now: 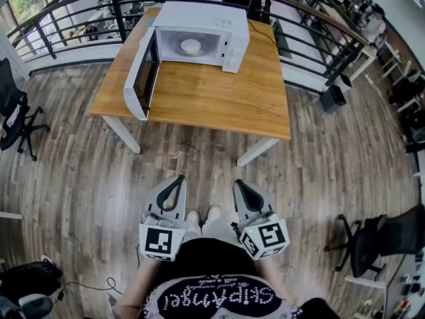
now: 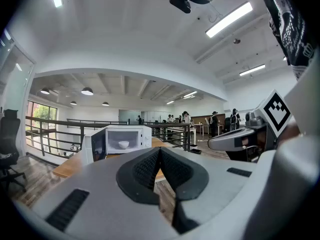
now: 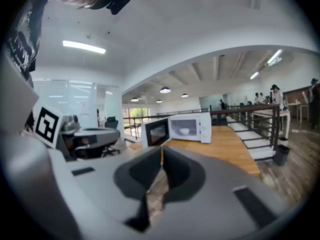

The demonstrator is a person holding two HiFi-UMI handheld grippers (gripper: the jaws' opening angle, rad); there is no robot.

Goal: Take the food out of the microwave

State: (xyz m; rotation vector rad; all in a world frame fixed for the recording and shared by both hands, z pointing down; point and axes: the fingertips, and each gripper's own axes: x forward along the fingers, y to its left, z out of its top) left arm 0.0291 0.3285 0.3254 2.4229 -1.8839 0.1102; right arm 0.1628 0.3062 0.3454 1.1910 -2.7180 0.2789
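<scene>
A white microwave (image 1: 199, 37) stands at the far end of a wooden table (image 1: 219, 98), its door (image 1: 143, 75) swung open to the left. Inside sits a small white bowl (image 1: 191, 46), also seen in the left gripper view as the bowl (image 2: 123, 144) and in the right gripper view as the bowl (image 3: 184, 131). My left gripper (image 1: 174, 181) and right gripper (image 1: 243, 186) hang side by side over the floor, well short of the table. Both are shut and hold nothing. The left gripper (image 2: 159, 150) and right gripper (image 3: 161, 150) point toward the microwave.
A black railing (image 1: 80, 8) runs behind the table. Black office chairs stand at the left (image 1: 16, 115) and lower right (image 1: 382, 238). Wooden floor (image 1: 199, 171) lies between me and the table. People stand far off in the background.
</scene>
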